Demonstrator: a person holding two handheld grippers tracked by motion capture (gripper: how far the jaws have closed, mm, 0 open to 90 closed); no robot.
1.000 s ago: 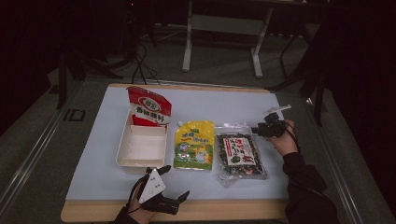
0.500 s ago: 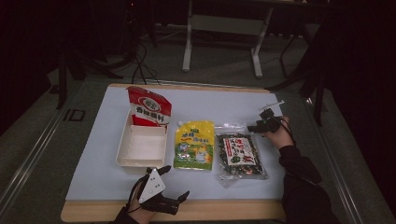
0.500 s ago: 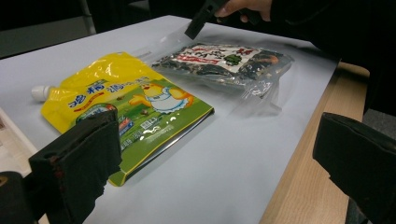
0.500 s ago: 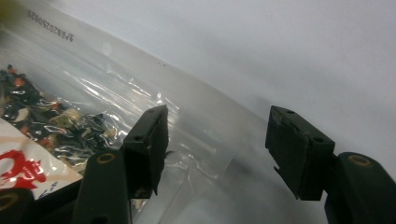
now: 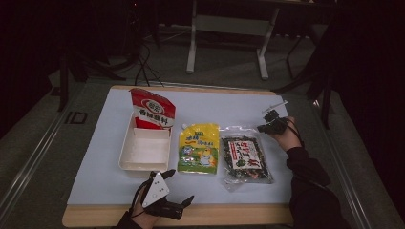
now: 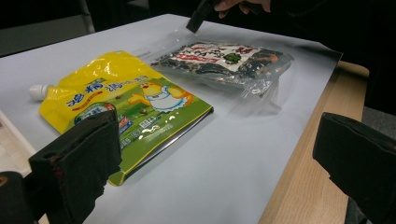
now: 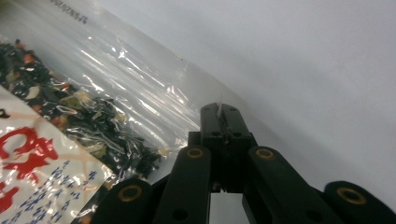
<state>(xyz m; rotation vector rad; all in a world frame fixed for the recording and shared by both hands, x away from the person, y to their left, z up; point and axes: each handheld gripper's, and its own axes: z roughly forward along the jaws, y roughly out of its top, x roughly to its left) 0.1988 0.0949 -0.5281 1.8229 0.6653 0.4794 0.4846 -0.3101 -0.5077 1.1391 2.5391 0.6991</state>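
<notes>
Nearest the desk's [image 5: 95,191] front edge, the left hand-held gripper [image 5: 180,191] rests low with its jaws spread wide, holding nothing; in the left gripper view the two black jaws stand far apart over the white mat [image 6: 224,172] and bare wood. Beyond it, three items lie in a row on the mat. At left is a white rectangular tray [image 5: 125,157], with a red snack bag [image 5: 153,109] propped at its far end. At centre lies a yellow-green spouted pouch [image 5: 198,148]. At right lies a clear bag of dried vegetables [image 5: 244,157]. Farthest, the right hand-held gripper [image 5: 261,128] sits at that bag's far right corner. In the right gripper view its jaws are pressed together on the bag's clear edge [image 7: 187,93].
</notes>
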